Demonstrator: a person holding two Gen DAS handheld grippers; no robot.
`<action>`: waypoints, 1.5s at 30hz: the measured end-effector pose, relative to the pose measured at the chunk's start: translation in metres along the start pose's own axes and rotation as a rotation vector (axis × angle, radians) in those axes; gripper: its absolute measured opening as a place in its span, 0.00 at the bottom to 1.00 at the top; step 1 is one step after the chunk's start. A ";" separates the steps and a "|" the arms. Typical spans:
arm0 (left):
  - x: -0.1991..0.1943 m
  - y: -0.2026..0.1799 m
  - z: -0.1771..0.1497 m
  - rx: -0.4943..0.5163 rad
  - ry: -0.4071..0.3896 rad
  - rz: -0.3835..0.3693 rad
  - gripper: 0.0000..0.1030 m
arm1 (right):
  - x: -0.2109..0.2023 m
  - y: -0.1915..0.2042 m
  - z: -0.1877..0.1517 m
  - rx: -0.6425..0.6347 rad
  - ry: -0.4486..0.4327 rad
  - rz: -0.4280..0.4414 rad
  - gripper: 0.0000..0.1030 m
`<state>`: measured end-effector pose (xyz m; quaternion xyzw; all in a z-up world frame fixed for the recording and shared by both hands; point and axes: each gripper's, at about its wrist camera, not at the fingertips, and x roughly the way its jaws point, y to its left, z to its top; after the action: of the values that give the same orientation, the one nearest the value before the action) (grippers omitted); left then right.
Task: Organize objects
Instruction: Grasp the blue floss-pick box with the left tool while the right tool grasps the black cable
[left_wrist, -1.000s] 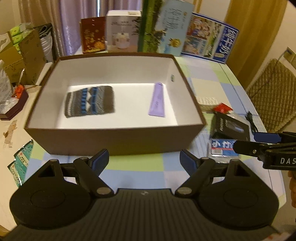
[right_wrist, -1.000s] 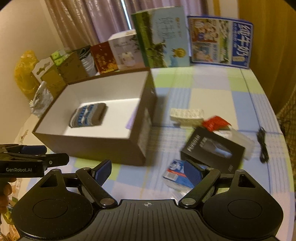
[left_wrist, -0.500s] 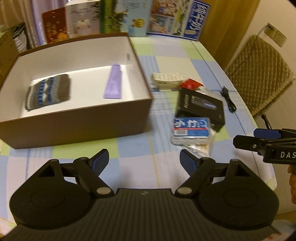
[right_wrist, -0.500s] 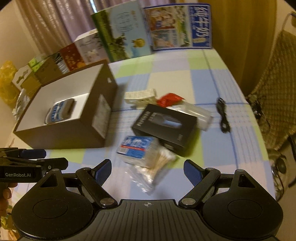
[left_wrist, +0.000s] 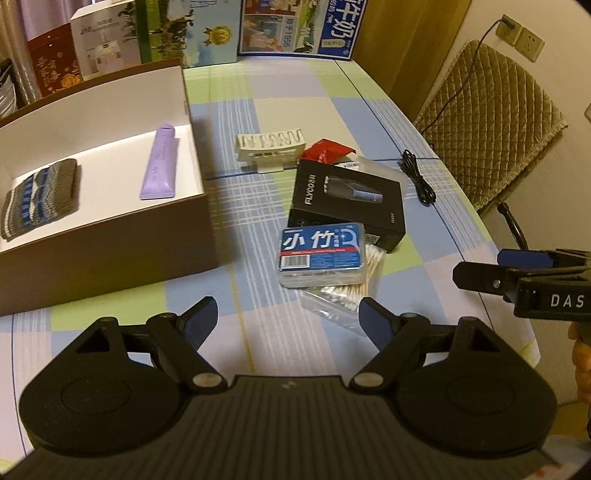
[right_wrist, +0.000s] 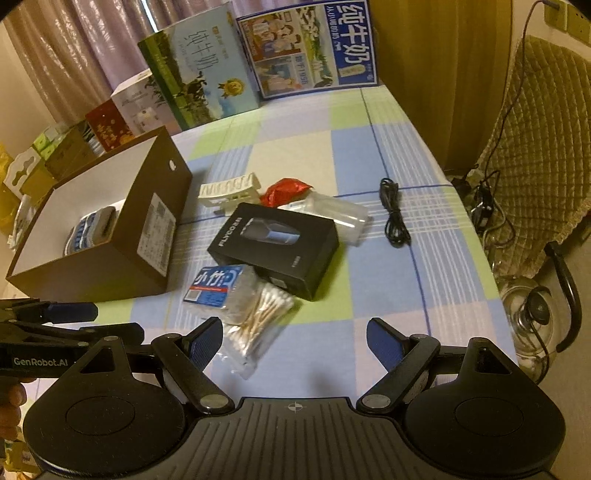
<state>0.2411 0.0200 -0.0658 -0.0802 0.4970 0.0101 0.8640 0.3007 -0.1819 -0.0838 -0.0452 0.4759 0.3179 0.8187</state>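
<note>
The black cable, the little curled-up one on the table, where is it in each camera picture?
Left wrist view: the thin black coiled cable lies right of centre, in the upper half, on the checked tablecloth.
Right wrist view: the cable lies right of centre, near mid-height.
Shared landmark: in both views it sits to the right of the black rectangular cardboard box.

brown box (left_wrist: 110, 240) 1 | black box (left_wrist: 347, 199) 1 | purple tube (left_wrist: 159, 162) 1 | cable (left_wrist: 417, 177) 1 | milk cartons (right_wrist: 314, 48) 2
</note>
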 end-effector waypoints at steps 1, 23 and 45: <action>0.002 -0.002 0.001 0.001 0.001 -0.002 0.79 | 0.000 -0.003 0.000 0.001 0.000 0.000 0.80; 0.049 -0.018 0.010 -0.017 -0.039 -0.067 0.79 | 0.012 -0.050 0.009 0.058 0.003 -0.041 0.80; 0.109 -0.016 0.024 -0.022 -0.029 -0.090 0.81 | 0.024 -0.102 0.019 0.124 0.033 -0.114 0.80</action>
<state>0.3178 0.0012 -0.1455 -0.1118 0.4803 -0.0223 0.8697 0.3810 -0.2442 -0.1166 -0.0267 0.5050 0.2399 0.8287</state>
